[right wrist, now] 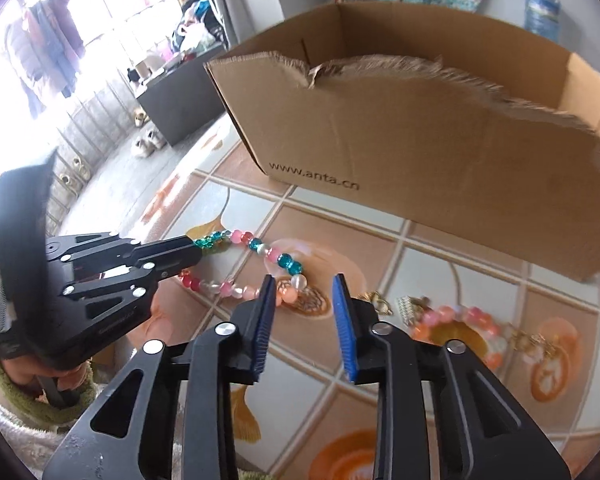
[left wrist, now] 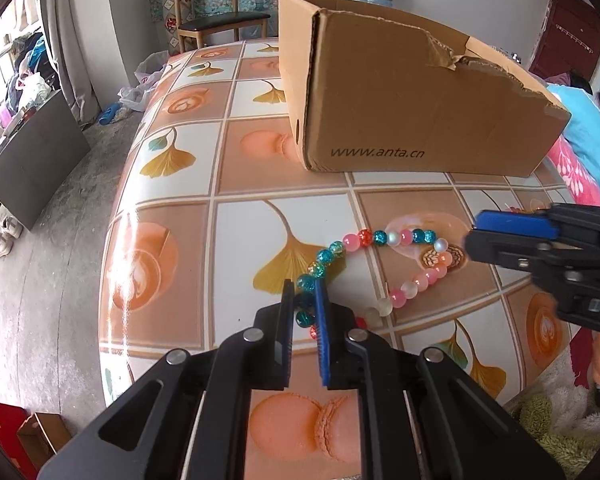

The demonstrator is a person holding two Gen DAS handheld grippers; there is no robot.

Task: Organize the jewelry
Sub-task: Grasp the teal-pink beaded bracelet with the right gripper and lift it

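The left gripper (left wrist: 305, 300) points steeply down toward the table, its black arms converging to two nearly closed jaws that pinch a teal stretch of the bead necklace (left wrist: 380, 237) between the blue pads. In the right wrist view it enters from the left, tips clamped on the beads, with a hand (right wrist: 52, 376) in a fuzzy green-and-white sleeve gripping its handle. The right gripper (right wrist: 305, 286) also tilts down, its jaws parted with a clear gap, hovering just near of the necklace's right end, nothing pressed between its pads.
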